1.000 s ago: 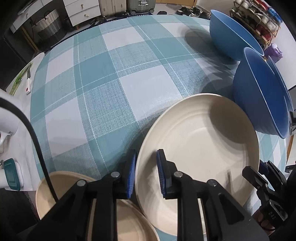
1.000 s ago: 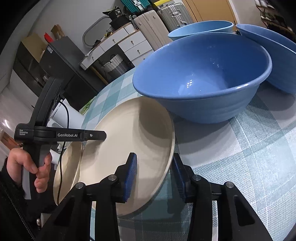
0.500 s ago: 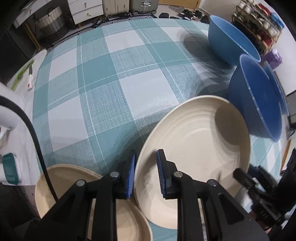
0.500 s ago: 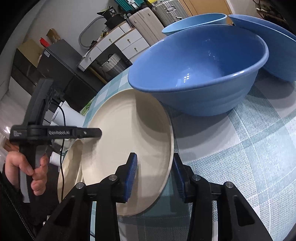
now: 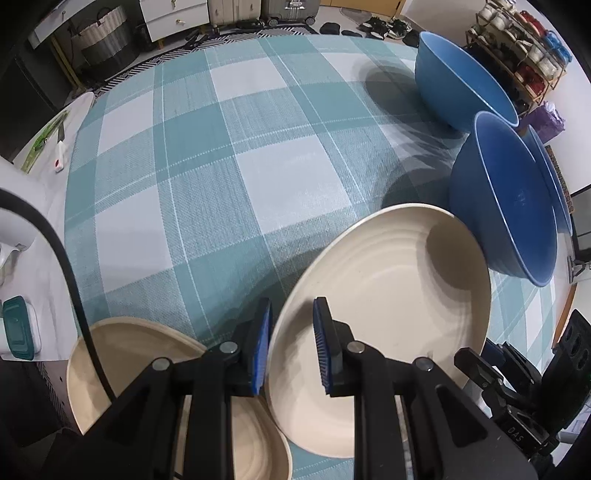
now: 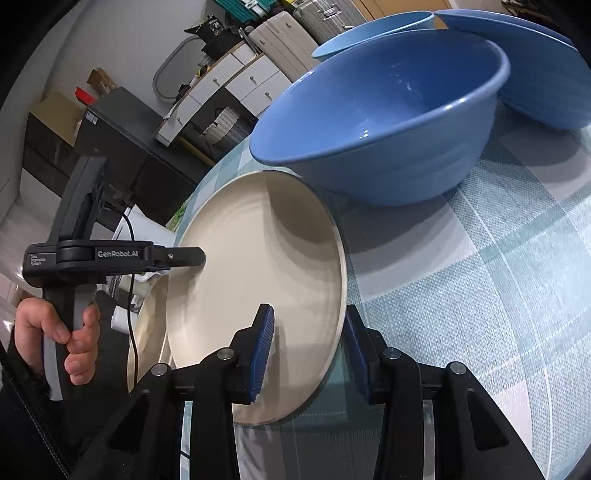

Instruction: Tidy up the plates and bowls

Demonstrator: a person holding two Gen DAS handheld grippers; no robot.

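A cream plate hangs tilted above the checked cloth, held from two sides. My left gripper is shut on its left rim. My right gripper is shut across the opposite rim, one pad inside the dish and one outside. The plate's lower edge overlaps a second cream plate lying at the table's near left edge. Three blue bowls stand to the right: a near one, a far one and one leaning behind the near bowl.
The teal and white checked tablecloth covers a round table. A black cable and a teal-lidded box lie off its left edge. A hand grips the left gripper's handle. Drawers and suitcases stand beyond the table.
The cream plate has tipped up slightly with both grippers still on it, and more of the second cream plate shows below it. Neither grip has changed.
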